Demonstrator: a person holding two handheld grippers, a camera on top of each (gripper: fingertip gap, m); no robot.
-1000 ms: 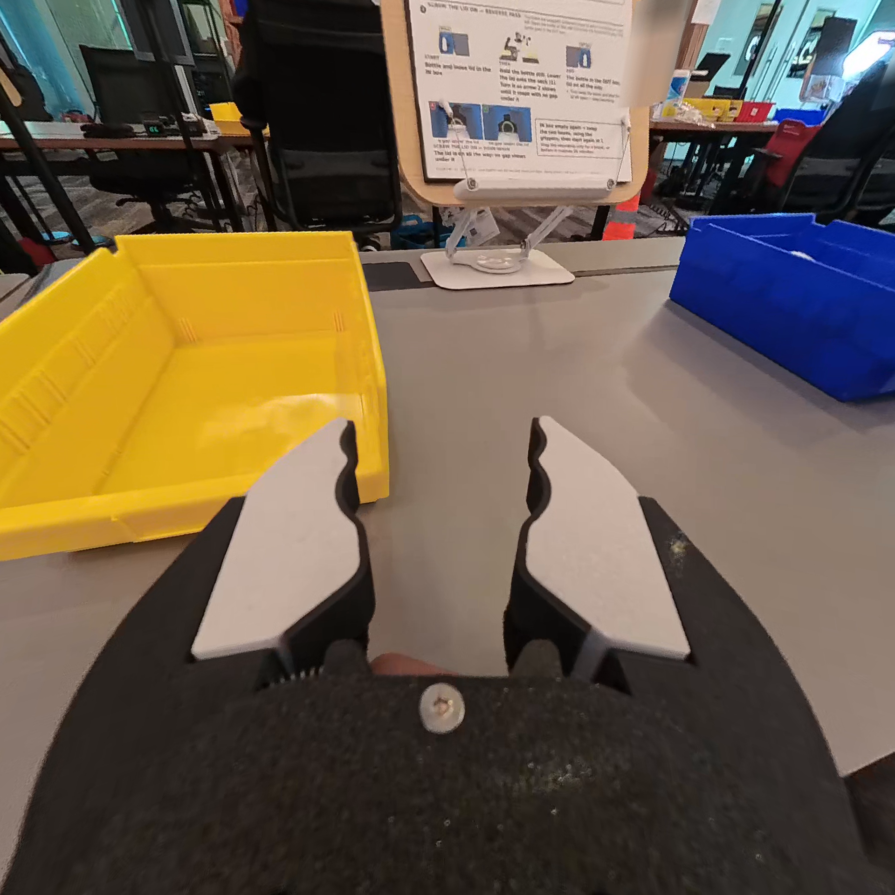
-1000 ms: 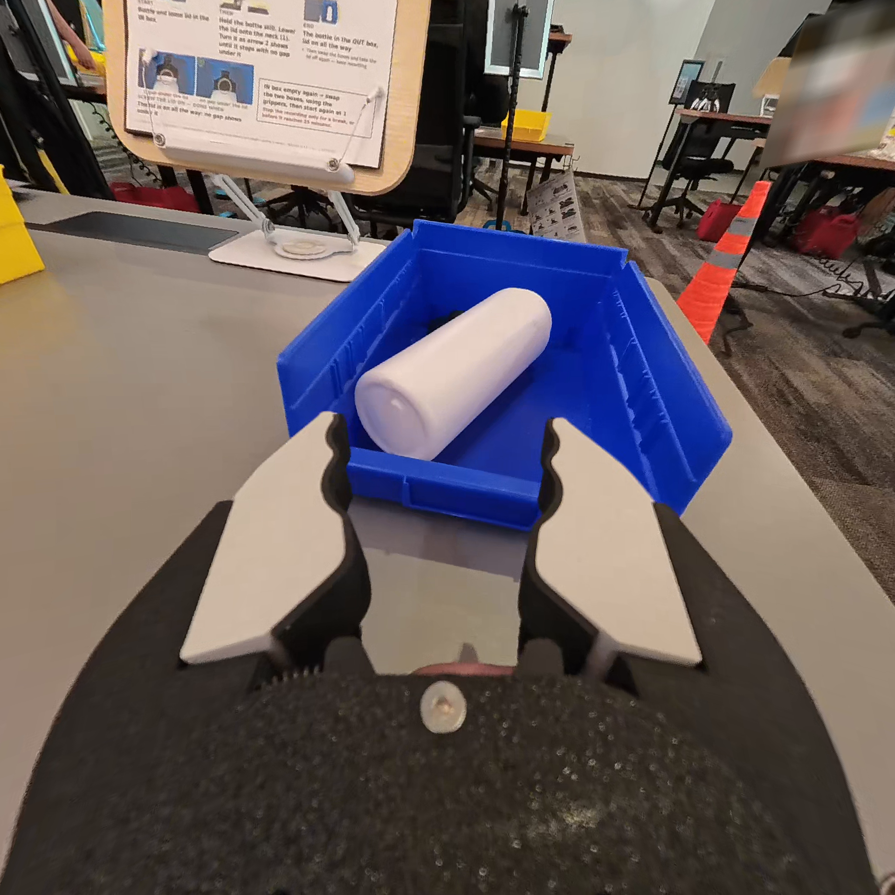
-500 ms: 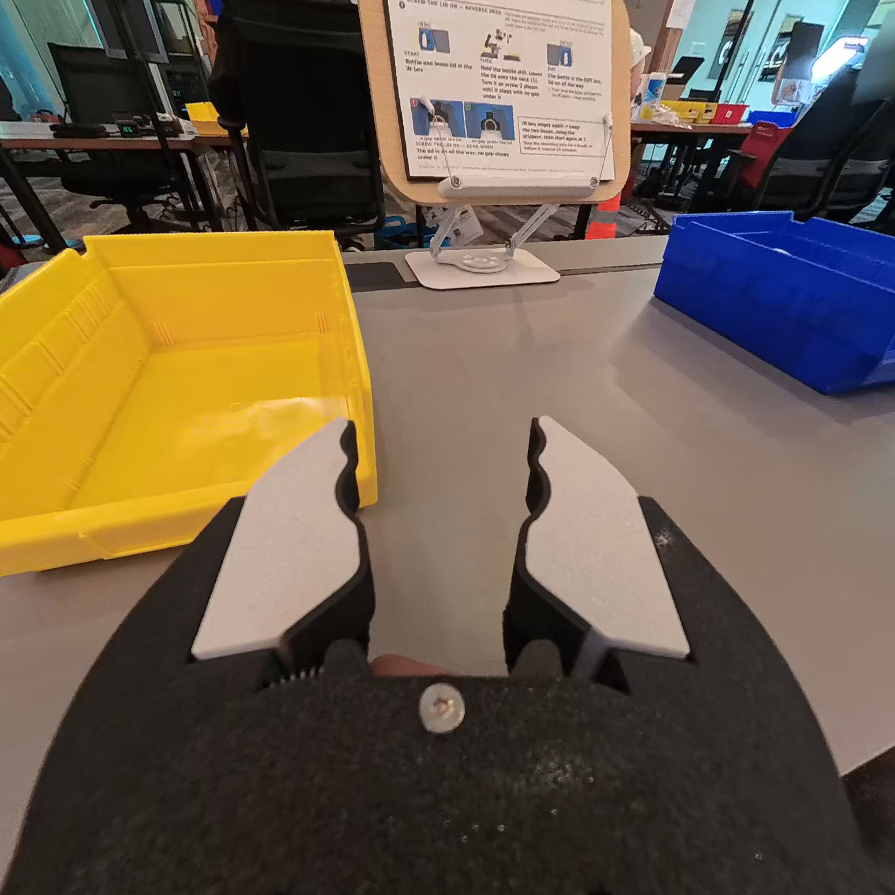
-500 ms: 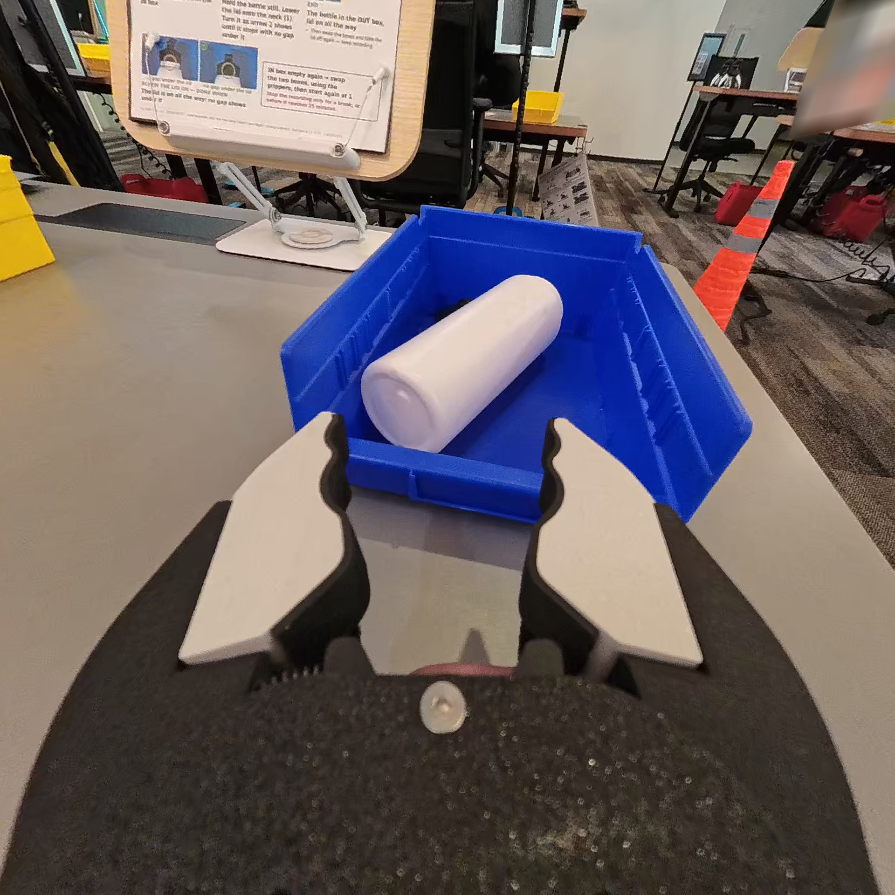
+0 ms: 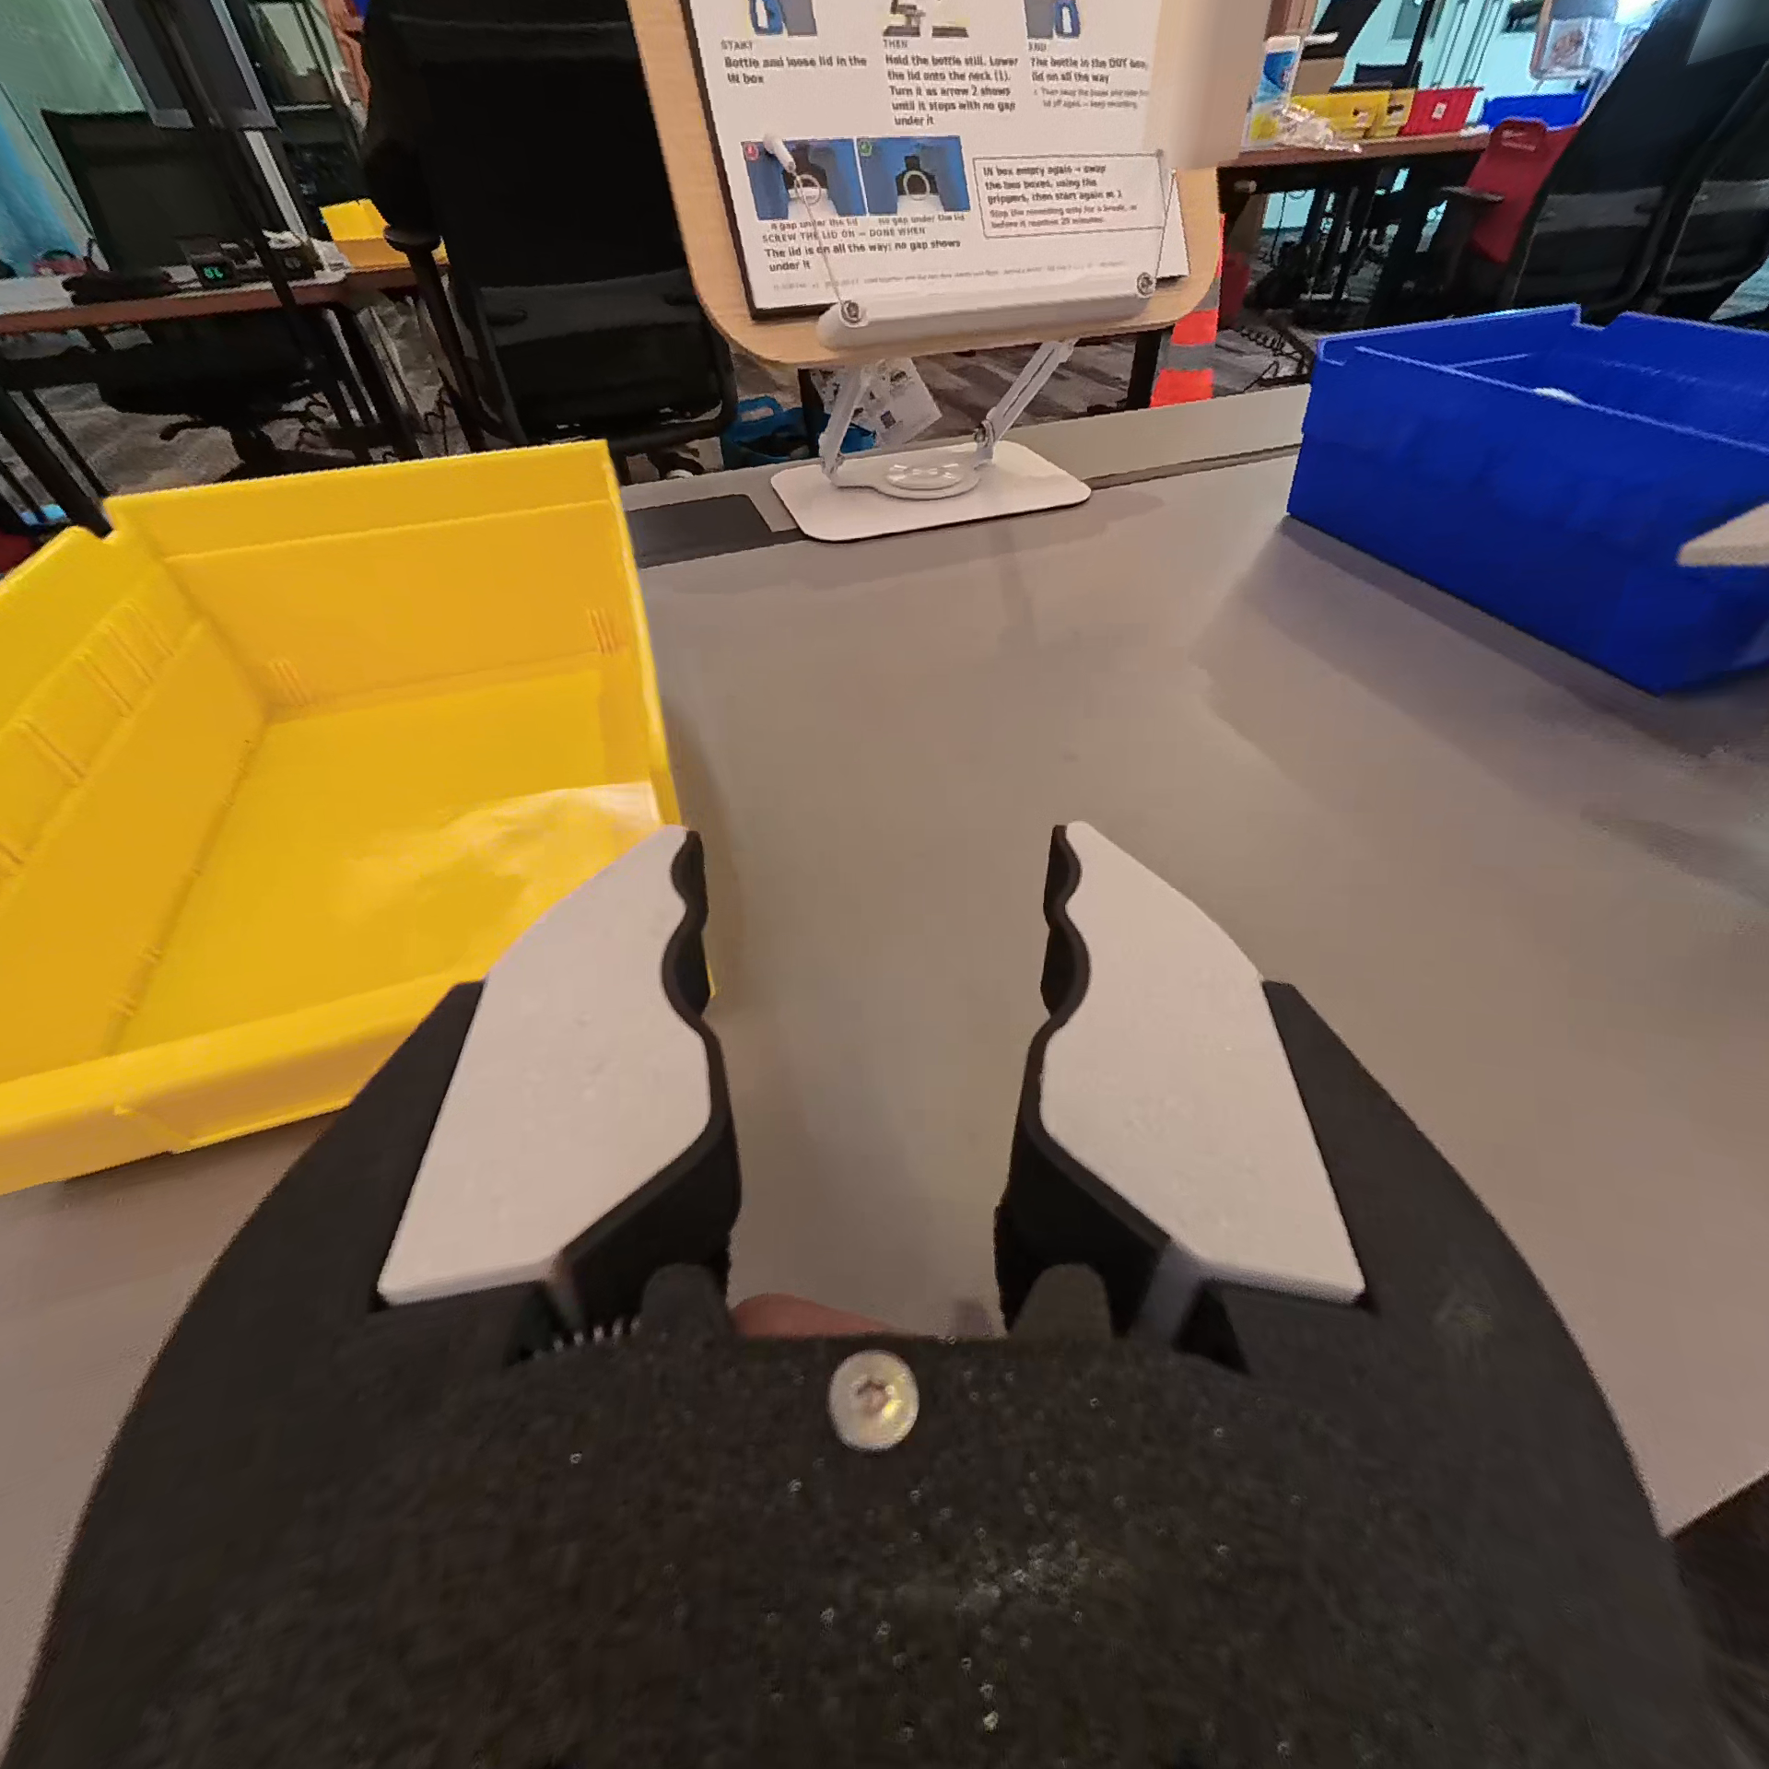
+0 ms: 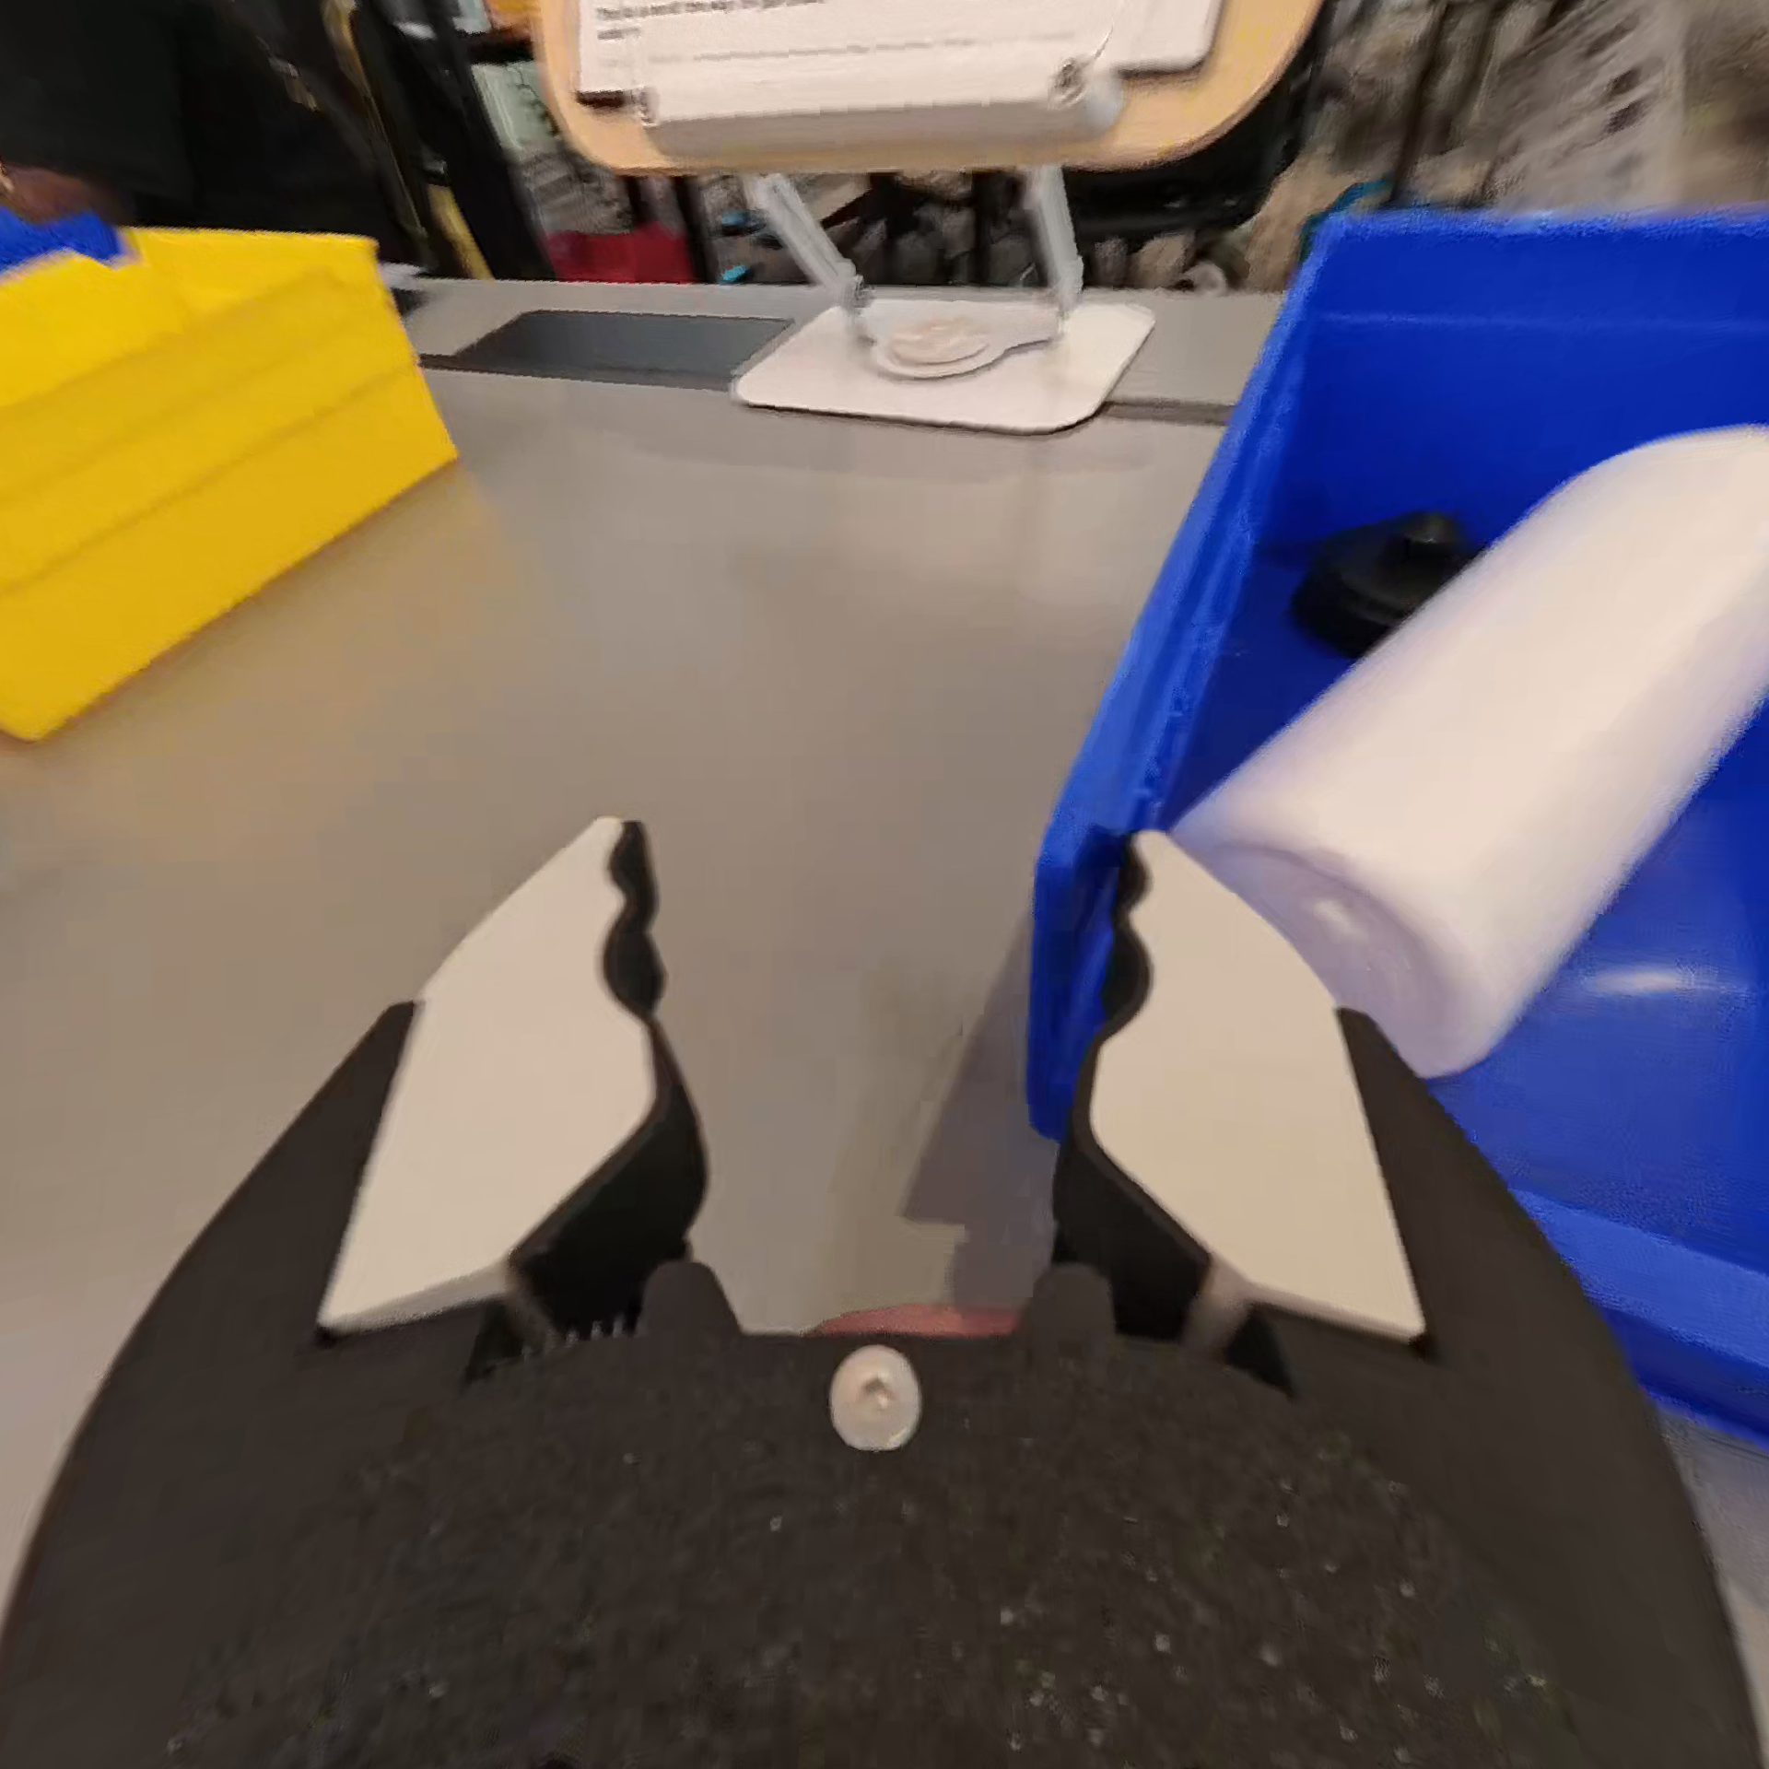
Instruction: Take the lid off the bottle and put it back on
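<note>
- Since half a second ago our right gripper (image 6: pixel 881 842) has swung to the left, so the blue bin (image 6: pixel 1110 957) now sits at the right of its view instead of straight ahead; our left gripper (image 5: pixel 871 842) has hardly moved.
- Both grippers stand wide open and hold nothing.
- We see the white bottle (image 6: pixel 1493 756) lying on its side inside the blue bin, near the right edge of the worktop (image 6: pixel 718 622); a black lid (image 6: pixel 1378 584) lies loose beside it, near the bin's far wall.
- Risk, as we judge it: the right finger is just beside the bin's front corner, so a fast approach could knock the bin and roll the bottle.
- The round bottle may slip in a sideways grasp.
- Open room: the middle of the worktop between the yellow bin (image 5: pixel 316 794) and the blue bin is bare; the stand (image 5: pixel 929 479) occupies the far edge.
</note>
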